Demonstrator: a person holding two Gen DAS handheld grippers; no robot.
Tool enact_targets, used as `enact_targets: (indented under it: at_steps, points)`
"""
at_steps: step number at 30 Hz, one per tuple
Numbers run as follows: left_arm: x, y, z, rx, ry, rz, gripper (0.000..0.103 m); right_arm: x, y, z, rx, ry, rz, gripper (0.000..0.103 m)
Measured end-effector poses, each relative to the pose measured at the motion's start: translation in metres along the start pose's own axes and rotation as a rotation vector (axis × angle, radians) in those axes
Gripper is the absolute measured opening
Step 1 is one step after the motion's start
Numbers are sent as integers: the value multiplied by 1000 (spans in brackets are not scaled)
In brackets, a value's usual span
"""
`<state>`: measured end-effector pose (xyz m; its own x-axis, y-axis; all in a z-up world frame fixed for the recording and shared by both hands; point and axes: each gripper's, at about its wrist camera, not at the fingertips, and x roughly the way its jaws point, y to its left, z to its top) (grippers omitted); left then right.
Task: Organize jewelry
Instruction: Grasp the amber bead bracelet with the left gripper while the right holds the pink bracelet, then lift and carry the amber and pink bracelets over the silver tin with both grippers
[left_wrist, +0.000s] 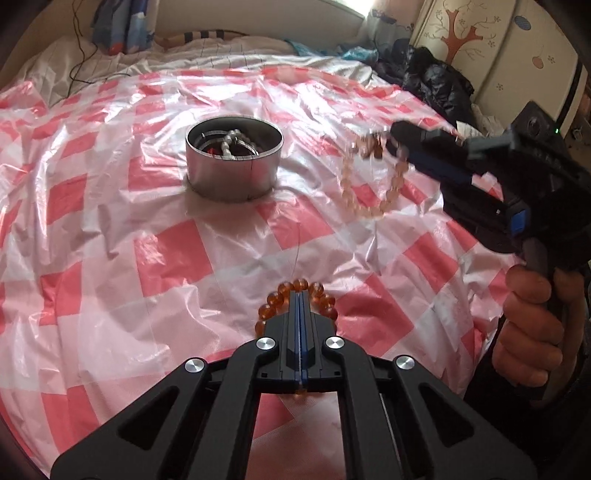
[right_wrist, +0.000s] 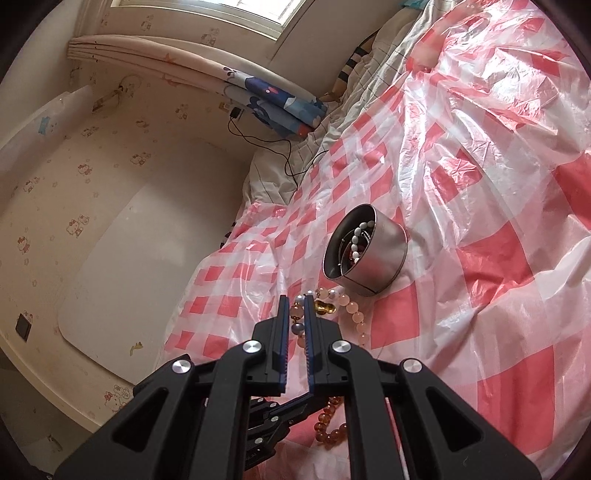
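The left gripper (left_wrist: 300, 295) is closed on the amber bracelet (left_wrist: 295, 288); the right gripper (right_wrist: 295, 306) – narrow – holds the pink bracelet (right_wrist: 356, 314), hanging just beside the metal tin (right_wrist: 384, 258).

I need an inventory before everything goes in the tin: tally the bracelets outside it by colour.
Amber bead bracelet, held in the left gripper: 1
Pale pink bead bracelet, held in the right gripper: 1
Total outside the round metal tin: 2
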<state>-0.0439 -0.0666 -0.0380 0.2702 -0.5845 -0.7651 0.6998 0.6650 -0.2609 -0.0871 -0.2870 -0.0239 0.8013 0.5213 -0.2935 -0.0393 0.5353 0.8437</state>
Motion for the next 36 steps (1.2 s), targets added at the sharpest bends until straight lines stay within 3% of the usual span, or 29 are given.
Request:
enact_targets:
  at_steps: [1,2,4,6,7,8,9,10,15,16,20,24,28,31,36]
  points:
    - [3,-2,-2,5,15,3,28,1,1,0,-3,2,1,8]
    - [7,-4,-3,15,15,38,58,1,1,0,-4,4,1,9]
    - [8,-11,-5,52,-12,121,73,1,1,-1,-2,7,2,8]
    - [14,-15,-6,73,9,104,73,2,1,-1,-1,10,4,9]
    - [18,-17,-9,75,30,99,67,2,1,-1,-1,11,5,9]
    - [23,-20,-11,96,47,116,48,3,1,-1,-1,12,7,9]
    - [24,-24,-13,125,49,128,39,3,1,0,-1,13,8,9]
    - [24,-28,-13,149,52,121,21,3,1,0,0,12,10,9]
    - [12,-24,-9,115,22,64,21,3,1,0,2,10,16,9]
    - [7,-22,-7,97,2,51,0,2,2,1,1,10,20,9]
    - [-11,-4,3,-2,-73,-14,0,2,4,1,-3,8,30,9]
    - [-3,-1,6,-1,-48,-28,0,2,3,1,-1,9,33,9]
    - [14,-10,-2,51,27,31,1,3,3,1,1,14,35,9]
    - [27,-16,-7,112,57,135,2,3,3,1,1,13,36,9]
    - [22,-23,-8,137,47,125,0,2,4,1,3,7,44,9]
